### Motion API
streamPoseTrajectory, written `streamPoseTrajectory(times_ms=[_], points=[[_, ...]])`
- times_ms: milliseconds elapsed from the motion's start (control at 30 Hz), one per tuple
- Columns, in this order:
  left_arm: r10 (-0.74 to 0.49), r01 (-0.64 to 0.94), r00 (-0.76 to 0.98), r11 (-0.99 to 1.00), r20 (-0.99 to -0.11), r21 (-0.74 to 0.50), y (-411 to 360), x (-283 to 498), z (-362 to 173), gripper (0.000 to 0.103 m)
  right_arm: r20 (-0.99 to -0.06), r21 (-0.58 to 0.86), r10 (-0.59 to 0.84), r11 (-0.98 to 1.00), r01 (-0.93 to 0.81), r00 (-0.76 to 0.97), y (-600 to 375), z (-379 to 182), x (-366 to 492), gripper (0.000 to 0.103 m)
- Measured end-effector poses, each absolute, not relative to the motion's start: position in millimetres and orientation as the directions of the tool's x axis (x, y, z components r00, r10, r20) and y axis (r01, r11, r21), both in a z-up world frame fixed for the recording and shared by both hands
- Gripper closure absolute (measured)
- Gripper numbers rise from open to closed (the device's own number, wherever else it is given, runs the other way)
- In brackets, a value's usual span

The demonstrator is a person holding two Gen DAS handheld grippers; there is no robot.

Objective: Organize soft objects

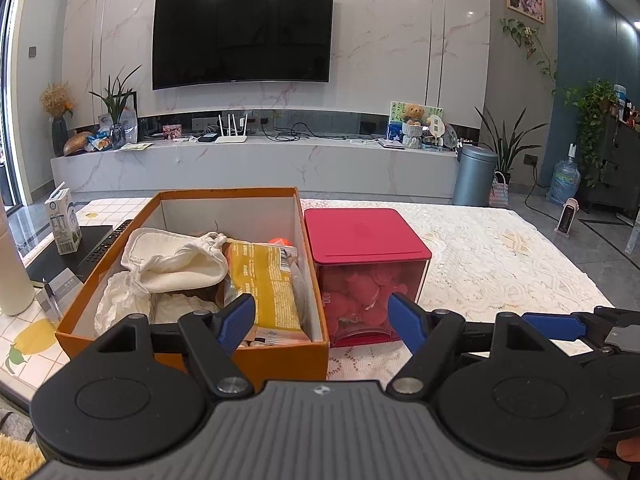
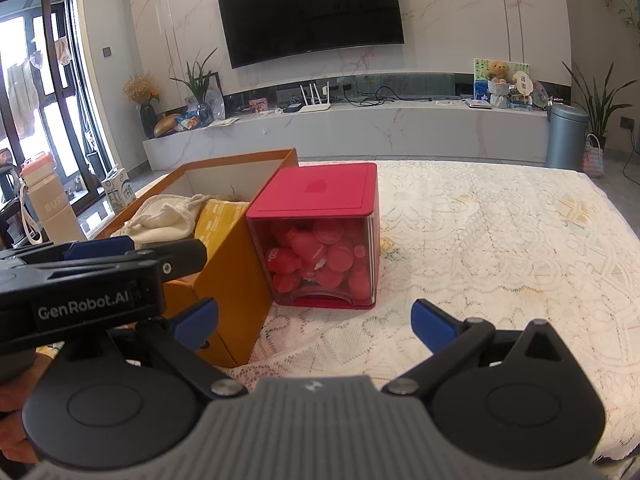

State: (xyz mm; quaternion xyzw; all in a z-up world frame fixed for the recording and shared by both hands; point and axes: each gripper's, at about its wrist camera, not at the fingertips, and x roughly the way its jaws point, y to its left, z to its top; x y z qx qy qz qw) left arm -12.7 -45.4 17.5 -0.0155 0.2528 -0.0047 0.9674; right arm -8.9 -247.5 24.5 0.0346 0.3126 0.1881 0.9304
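We hold both grippers low over the lace-covered tabletop (image 2: 500, 240), and neither one carries anything. The left gripper (image 1: 321, 322) has its jaws spread wide. Just ahead of them and a little to the left sits the orange box (image 1: 224, 350), with the cream cloth pouch (image 1: 176, 262), a yellow packet (image 1: 266, 284) and crumpled white paper (image 1: 118, 306) lying inside it. The right gripper (image 2: 314, 322) also has its jaws apart. The red container (image 2: 320, 240) stands straight ahead of them, touching the box's side, its lid on and red rounded pieces showing through the clear front.

The soft things lie in the box already, so this could be the sorting about to start or the gathering just finished; we cannot tell which. For any grasp in the box, we judge it best to come down from above, clear of the cardboard wall, and pinch a bunched fold of the pouch rather than a flat face.
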Motion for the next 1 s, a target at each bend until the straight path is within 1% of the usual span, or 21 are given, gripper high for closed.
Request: streamPoseTrajectory(times_ms=[533, 1000], points=[[-0.017, -0.003, 0.873, 0.999, -0.488, -0.039, -44.5, -13.7, 15.7, 0.014, -0.571, 0.176, 0.365, 0.929, -0.324, 0.736, -247.4, 23.8, -9.2, 0.003], [-0.008, -0.003, 0.876, 1.0, -0.482, -0.021, -45.3, -14.0, 15.2, 0.014, -0.573, 0.168, 0.361, 0.93, -0.326, 0.736, -246.8, 23.5, -9.7, 0.003]])
